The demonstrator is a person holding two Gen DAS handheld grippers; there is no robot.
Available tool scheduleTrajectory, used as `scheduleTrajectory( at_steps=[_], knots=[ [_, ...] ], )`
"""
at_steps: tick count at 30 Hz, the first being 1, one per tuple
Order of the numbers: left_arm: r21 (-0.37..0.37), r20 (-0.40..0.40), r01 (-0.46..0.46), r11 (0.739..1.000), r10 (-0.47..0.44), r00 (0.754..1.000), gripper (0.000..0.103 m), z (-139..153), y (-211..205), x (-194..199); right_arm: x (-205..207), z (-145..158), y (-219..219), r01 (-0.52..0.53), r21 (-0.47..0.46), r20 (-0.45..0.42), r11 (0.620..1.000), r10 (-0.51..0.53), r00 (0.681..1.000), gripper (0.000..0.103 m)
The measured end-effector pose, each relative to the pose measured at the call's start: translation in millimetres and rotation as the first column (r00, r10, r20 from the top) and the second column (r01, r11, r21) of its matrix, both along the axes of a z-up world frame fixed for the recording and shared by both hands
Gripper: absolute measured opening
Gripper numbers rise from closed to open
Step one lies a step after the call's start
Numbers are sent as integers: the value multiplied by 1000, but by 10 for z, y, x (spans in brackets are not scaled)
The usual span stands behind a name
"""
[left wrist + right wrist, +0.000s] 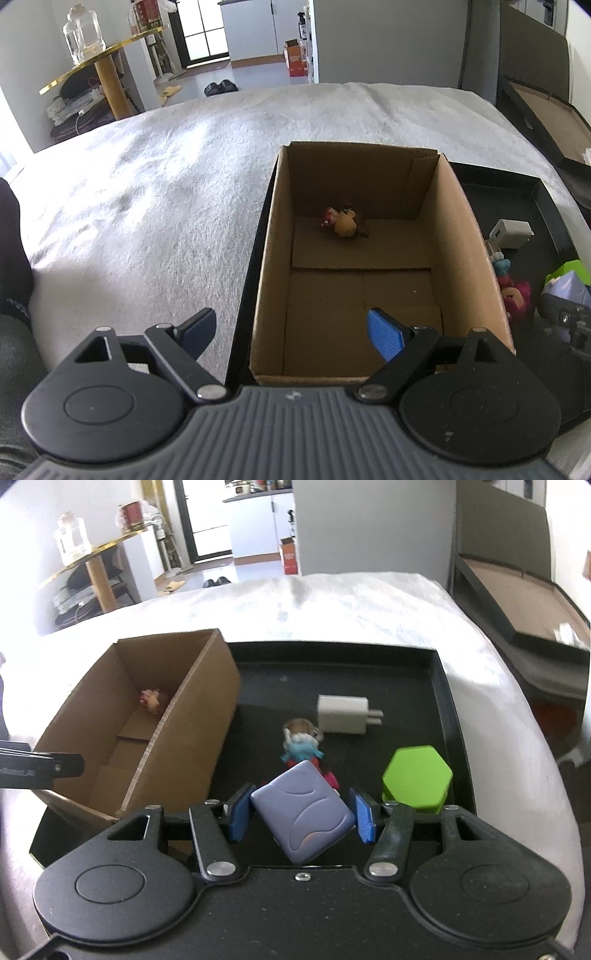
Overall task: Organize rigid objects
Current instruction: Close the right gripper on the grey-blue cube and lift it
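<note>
A brown cardboard box (458,236) (207,716) stands on the left part of a black tray (439,686) on a white bed. A small toy figure (345,221) (152,698) lies at the box's far end. My left gripper (291,332) is open and empty over the box's near left wall. My right gripper (301,814) is shut on a purple-blue square case (303,816), held corner-on above the tray. On the tray lie a white charger (343,714), a green hexagonal box (417,775) and a small colourful figure (301,747), partly hidden behind the case.
The white bed cover (147,192) spreads left of and beyond the tray. A dark shelf unit with a brown board (517,602) stands to the right of the bed. A gold round table (99,59) with a glass jar stands at the far left.
</note>
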State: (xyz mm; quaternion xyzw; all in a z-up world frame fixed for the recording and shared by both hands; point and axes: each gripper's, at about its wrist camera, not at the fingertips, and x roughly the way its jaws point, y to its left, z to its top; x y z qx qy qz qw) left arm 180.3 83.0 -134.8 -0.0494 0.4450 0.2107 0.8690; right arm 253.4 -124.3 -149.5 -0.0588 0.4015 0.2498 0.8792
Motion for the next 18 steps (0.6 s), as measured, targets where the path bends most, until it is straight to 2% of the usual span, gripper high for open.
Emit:
scheduleTrajectory(
  at_steps=[10, 18],
  knots=[
    [-37, 38, -7, 999, 8, 999, 88, 8, 89, -82, -33, 147, 202, -42, -29, 45, 999, 44, 998, 54],
    [-39, 63, 1, 999, 2, 998, 88, 0, 120, -124, -83, 266, 376, -66, -40, 86, 997, 69, 994, 54]
  ],
)
